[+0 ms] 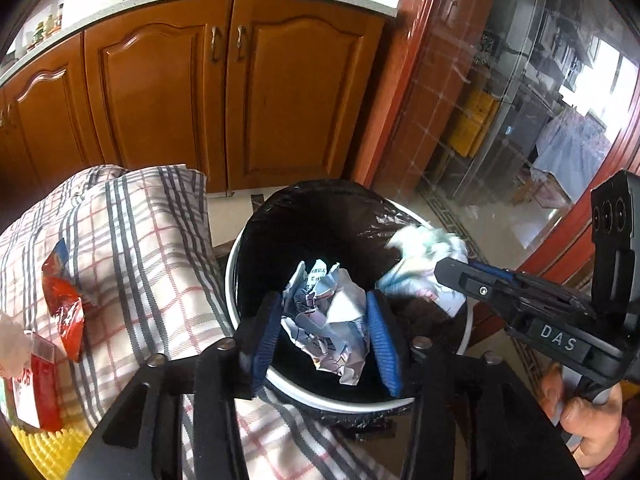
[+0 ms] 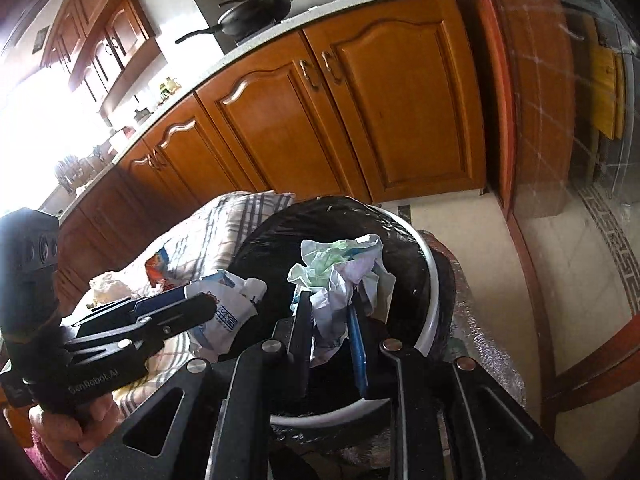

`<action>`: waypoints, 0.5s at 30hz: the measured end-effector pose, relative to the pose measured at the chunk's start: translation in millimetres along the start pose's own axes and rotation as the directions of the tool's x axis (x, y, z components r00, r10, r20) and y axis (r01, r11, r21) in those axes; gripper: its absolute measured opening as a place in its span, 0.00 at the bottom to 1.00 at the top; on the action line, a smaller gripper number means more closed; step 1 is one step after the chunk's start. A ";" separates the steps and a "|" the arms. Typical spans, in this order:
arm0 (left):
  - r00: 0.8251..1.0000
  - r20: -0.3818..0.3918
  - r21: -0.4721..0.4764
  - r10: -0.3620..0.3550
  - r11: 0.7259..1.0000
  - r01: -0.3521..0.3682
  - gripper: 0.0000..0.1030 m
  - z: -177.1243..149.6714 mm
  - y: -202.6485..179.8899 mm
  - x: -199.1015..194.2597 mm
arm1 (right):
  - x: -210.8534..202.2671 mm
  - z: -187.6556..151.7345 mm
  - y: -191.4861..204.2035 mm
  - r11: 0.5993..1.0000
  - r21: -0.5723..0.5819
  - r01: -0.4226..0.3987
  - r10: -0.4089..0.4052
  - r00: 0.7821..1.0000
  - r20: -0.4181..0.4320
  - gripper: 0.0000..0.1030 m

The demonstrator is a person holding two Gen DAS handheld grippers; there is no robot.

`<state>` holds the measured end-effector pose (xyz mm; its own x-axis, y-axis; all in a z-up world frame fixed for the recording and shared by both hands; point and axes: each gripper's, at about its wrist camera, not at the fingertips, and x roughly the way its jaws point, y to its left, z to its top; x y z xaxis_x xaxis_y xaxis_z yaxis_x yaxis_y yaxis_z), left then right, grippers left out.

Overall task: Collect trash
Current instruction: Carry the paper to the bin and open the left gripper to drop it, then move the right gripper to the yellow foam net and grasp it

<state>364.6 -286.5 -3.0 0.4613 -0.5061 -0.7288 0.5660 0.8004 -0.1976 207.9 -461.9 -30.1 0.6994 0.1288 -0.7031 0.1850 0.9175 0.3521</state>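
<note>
Both wads hang over the black-lined bin (image 1: 248,256). Left gripper (image 1: 326,320) half-wide, printed paper wad (image 1: 332,316) barely touching its pads; right gripper (image 2: 330,320) narrow, pinching tissue wad (image 2: 340,276). Risk: tissue snagging, missing bin's rim.

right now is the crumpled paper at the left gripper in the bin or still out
Still out: the crumpled paper sits between the left gripper pads, above the black-lined bin opening. Whether the pads still press on it cannot be told.

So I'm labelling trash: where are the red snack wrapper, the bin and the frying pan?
red snack wrapper (image 1: 64,304), left wrist view, its middle.
bin (image 2: 430,276), right wrist view, white rim.
frying pan (image 2: 260,10), right wrist view, its bowl.
</note>
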 end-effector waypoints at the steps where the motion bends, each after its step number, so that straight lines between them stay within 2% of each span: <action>1: 1.000 -0.001 0.004 -0.001 1.000 0.001 0.49 1.3 -1.1 2.0 | 1.2 0.2 -2.1 1.000 0.008 0.001 -0.001 1.000 -0.002 0.25; 2: 1.000 -0.001 0.008 0.001 1.000 -0.001 0.52 1.5 -3.3 3.9 | 1.1 0.2 -2.9 1.000 0.013 0.004 -0.004 1.000 -0.002 0.33; 3: 1.000 -0.001 0.012 0.004 1.000 -0.004 0.54 1.8 -3.9 3.9 | 1.1 -0.3 -5.1 1.000 0.022 0.004 -0.004 1.000 -0.001 0.49; 4: 1.000 0.005 0.014 0.007 1.000 -0.007 0.57 1.5 -5.1 3.2 | 0.5 -0.5 -6.4 1.000 0.027 0.002 -0.002 1.000 0.003 0.55; 6: 1.000 0.020 0.016 0.005 1.000 -0.005 0.59 -2.5 -7.9 -2.9 | -2.1 -0.9 -7.5 0.999 0.034 0.000 0.000 1.000 0.014 0.58; 8: 0.999 0.034 0.010 -0.002 1.000 0.002 0.66 -15.0 -17.4 -10.5 | -4.9 -2.3 -8.3 0.999 0.044 -0.005 0.004 1.000 0.025 0.58; 15: 0.997 0.079 -0.024 -0.010 1.000 0.012 0.69 -36.5 -11.6 -34.0 | -23.8 -14.0 -6.6 0.995 0.095 -0.034 0.025 0.994 0.103 0.73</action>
<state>317.4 -266.9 0.1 0.5081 -0.5379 -0.6727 0.5550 0.8017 -0.2218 180.3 -465.7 -24.3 0.7708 0.1120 -0.6271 0.2256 0.8726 0.4332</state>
